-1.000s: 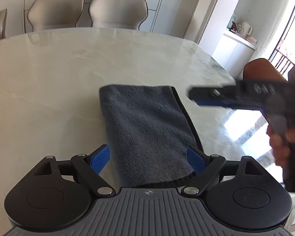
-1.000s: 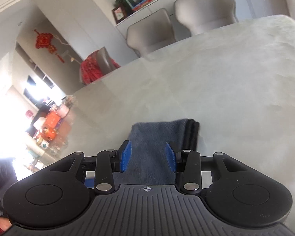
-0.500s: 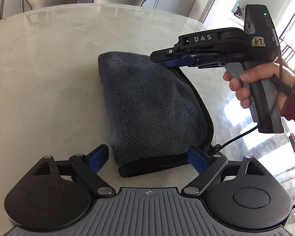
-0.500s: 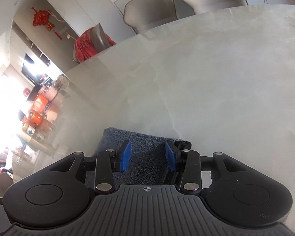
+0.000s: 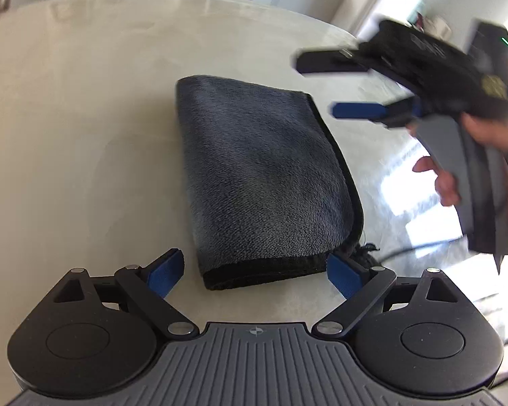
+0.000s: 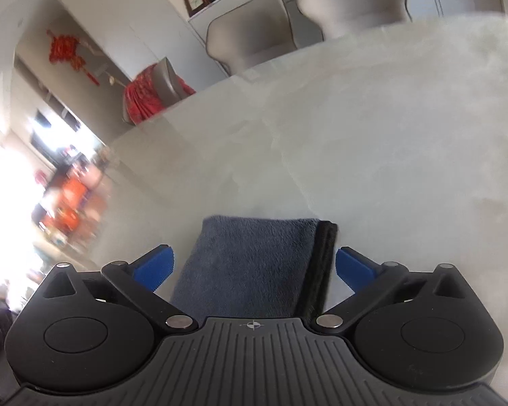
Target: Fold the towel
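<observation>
A dark grey towel point(image 5: 260, 176) with black edging lies folded flat on the pale marble table point(image 5: 78, 128). My left gripper point(image 5: 255, 270) is open and empty, its blue pads on either side of the towel's near edge, slightly above it. My right gripper point(image 5: 325, 84) shows blurred in the left wrist view, held by a hand to the right of the towel, jaws open and empty. In the right wrist view the right gripper point(image 6: 254, 265) is open with the towel point(image 6: 250, 264) below, between its fingers.
Grey dining chairs point(image 6: 250, 30) stand at the table's far side. A chair with a red cloth point(image 6: 149, 94) is at the left. A thin cable point(image 5: 420, 248) trails by the towel's near right corner. The table's right edge point(image 5: 365, 40) is close.
My right gripper has opened, let go of the towel's far right corner and lifted away to the right. The towel now lies flat. My left gripper has pulled back slightly.
</observation>
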The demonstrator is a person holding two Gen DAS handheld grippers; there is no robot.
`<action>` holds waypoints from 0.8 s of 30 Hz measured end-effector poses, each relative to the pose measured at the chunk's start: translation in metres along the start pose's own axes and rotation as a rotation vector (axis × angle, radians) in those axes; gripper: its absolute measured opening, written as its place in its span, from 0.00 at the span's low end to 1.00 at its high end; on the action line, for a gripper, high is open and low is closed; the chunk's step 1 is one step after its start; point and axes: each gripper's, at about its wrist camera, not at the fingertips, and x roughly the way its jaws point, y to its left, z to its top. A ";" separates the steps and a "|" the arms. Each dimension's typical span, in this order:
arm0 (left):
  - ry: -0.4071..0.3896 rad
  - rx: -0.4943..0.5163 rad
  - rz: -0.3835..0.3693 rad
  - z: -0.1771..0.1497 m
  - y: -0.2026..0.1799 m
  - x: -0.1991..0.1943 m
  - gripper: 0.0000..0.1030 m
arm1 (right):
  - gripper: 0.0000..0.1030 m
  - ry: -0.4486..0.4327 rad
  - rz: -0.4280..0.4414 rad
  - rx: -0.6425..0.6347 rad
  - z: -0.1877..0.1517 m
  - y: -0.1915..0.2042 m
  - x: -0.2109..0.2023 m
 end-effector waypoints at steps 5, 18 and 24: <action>-0.038 0.050 0.061 -0.006 -0.004 -0.012 0.91 | 1.00 0.021 -0.161 -0.105 -0.023 0.025 -0.029; -0.116 0.035 0.203 -0.026 -0.006 -0.062 0.98 | 1.00 0.063 -0.377 -0.178 -0.073 0.080 -0.069; -0.116 0.040 0.220 -0.041 -0.008 -0.071 0.98 | 1.00 0.083 -0.419 -0.216 -0.090 0.092 -0.075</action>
